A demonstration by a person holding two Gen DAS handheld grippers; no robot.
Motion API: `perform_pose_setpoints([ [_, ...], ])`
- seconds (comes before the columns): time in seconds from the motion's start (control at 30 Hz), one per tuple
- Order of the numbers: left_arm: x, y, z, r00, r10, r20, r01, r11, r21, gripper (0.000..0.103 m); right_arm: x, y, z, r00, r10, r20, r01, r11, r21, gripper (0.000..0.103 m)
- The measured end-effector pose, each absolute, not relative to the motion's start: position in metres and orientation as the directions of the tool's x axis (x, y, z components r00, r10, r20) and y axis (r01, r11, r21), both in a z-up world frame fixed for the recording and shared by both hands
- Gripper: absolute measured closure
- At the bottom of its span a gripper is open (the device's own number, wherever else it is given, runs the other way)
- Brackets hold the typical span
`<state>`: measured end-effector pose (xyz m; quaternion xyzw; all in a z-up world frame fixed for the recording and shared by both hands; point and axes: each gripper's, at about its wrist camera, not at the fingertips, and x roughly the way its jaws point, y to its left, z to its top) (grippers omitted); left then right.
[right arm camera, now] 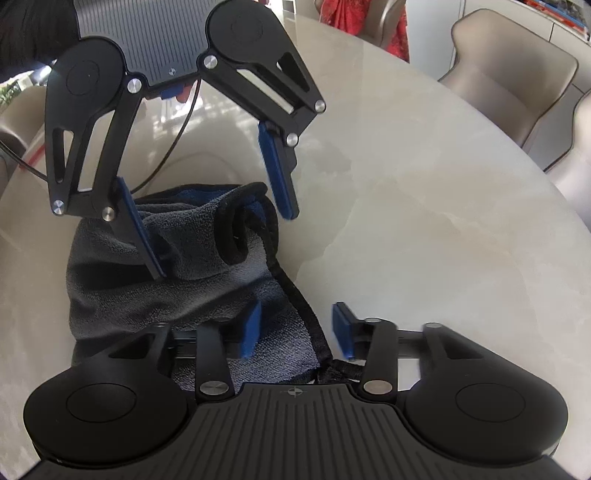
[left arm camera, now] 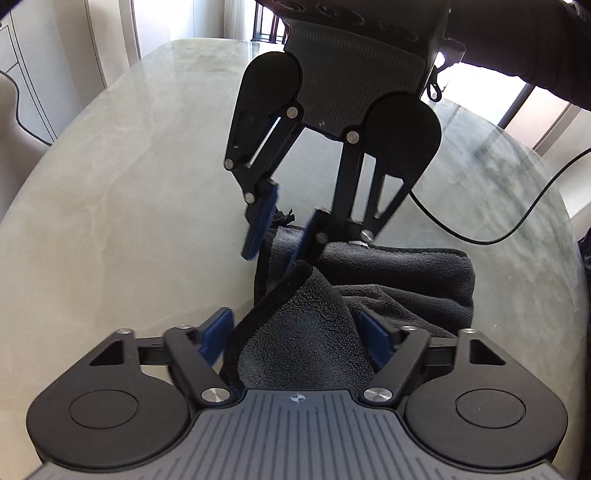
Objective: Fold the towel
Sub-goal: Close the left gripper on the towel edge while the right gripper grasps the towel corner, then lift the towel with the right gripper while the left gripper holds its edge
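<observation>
One towel (left arm camera: 388, 295) lay on the table (left arm camera: 122, 192), dark grey with a black hem, bunched into loose folds; two grippers worked at it from opposite sides. In the left wrist view the left gripper (left arm camera: 299, 332) sat at the bottom of the frame, its blue pads spread wide, a raised fold of the towel standing between them without being pinched; facing it, the right gripper (left arm camera: 280, 232) reached down at the towel's far corner, its jaws apart as well, one pad on either side of the hem. In the right wrist view, the left gripper (right arm camera: 218, 221) hung over the towel (right arm camera: 177, 258), one pad pressed into the cloth and the other clear beside the rolled edge; the right gripper (right arm camera: 295, 330) stood open low over the near corner, nothing clamped. One black cable (left arm camera: 517, 229) trailed across the table behind the towel. The table (right arm camera: 424, 221) was pale, glossy and marble-like, with a rounded edge; two beige chairs (right arm camera: 513, 81) stood at its far right, and a red cloth (right arm camera: 358, 14) showed beyond. No writing could be read.
</observation>
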<state>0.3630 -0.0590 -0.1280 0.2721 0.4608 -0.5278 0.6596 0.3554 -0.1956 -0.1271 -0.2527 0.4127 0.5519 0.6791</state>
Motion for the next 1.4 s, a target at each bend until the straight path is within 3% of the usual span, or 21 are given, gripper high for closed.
perform_pose_setpoints([
  [0.1,0.360,-0.058,-0.129,0.011,-0.448,-0.894,0.949,0.287,-0.132,0.045,0.349,-0.197,-0.127,0.052,0.539,-0.841,-0.963,0.250,0.100,0.089],
  [0.27,0.348,-0.045,-0.123,0.018,-0.470,-0.883,0.948,0.287,-0.134,0.061,0.331,-0.208,-0.119,0.062,0.516,-0.854,-0.976,0.212,0.058,0.091],
  [0.47,0.324,-0.024,-0.105,0.033,-0.477,-0.878,0.947,0.296,-0.125,0.072,0.302,-0.230,-0.096,0.115,0.502,-0.857,-0.982,0.186,-0.023,0.092],
  [0.67,0.300,-0.014,-0.084,0.053,-0.443,-0.895,0.939,0.326,-0.107,0.074,0.267,-0.247,-0.073,0.189,0.476,-0.859,-0.976,0.185,-0.113,0.092],
  [1.03,0.280,-0.020,-0.082,0.164,-0.362,-0.917,0.902,0.431,-0.009,0.075,0.220,-0.235,-0.041,0.234,0.443,-0.865,-0.962,0.232,-0.141,0.092],
  [1.13,0.286,-0.022,-0.085,0.157,-0.317,-0.935,0.895,0.447,-0.001,0.090,0.220,-0.231,-0.051,0.244,0.439,-0.865,-0.951,0.283,-0.125,0.092],
  [1.4,0.284,-0.022,-0.087,0.230,-0.254,-0.940,0.895,0.434,0.101,0.093,0.225,-0.223,-0.068,0.245,0.439,-0.864,-0.934,0.346,-0.089,0.091],
])
